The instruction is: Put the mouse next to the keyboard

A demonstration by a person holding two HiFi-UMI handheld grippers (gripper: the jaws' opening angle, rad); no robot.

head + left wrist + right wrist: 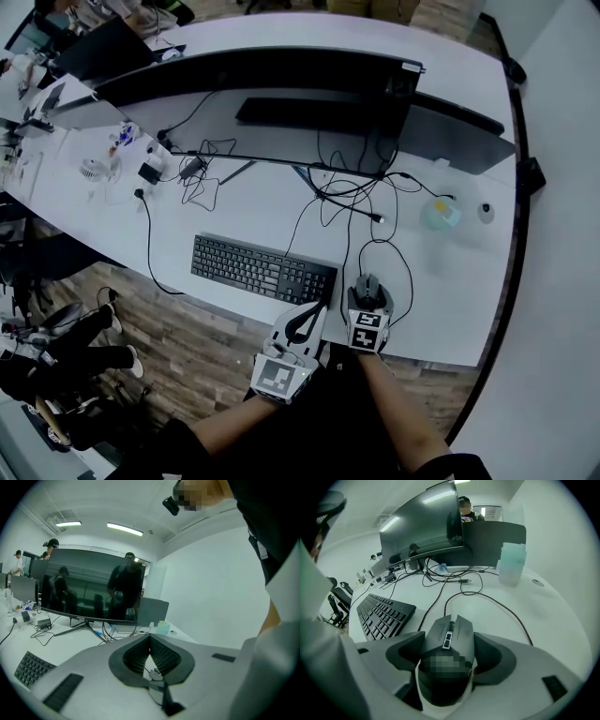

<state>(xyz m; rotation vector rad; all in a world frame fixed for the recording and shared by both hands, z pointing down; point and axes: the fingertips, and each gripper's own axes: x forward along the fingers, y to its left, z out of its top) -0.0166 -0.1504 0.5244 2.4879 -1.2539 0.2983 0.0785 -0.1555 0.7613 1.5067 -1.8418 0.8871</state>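
A black wired mouse (pixel 452 625) sits between the jaws of my right gripper (pixel 450 645), which is shut on its sides. In the head view the mouse (pixel 367 284) and right gripper (pixel 368 296) are just right of the black keyboard (pixel 262 267), near the white desk's front edge (pixel 441 349). Whether the mouse rests on the desk or hangs above it, I cannot tell. Its cable (pixel 497 604) loops back toward the monitor. My left gripper (pixel 313 313) hovers at the keyboard's right front corner. Its jaws (pixel 150 639) are shut with nothing in them. The keyboard (pixel 382 613) lies left of the mouse.
A wide curved monitor (pixel 281 80) stands at the back, with tangled cables (pixel 347 192) in front of it. A pale teal cup (pixel 441 214) and a small round object (pixel 485 211) sit at the right. A plug adapter (pixel 150 172) lies at left. People stand beyond the monitor (pixel 51 543).
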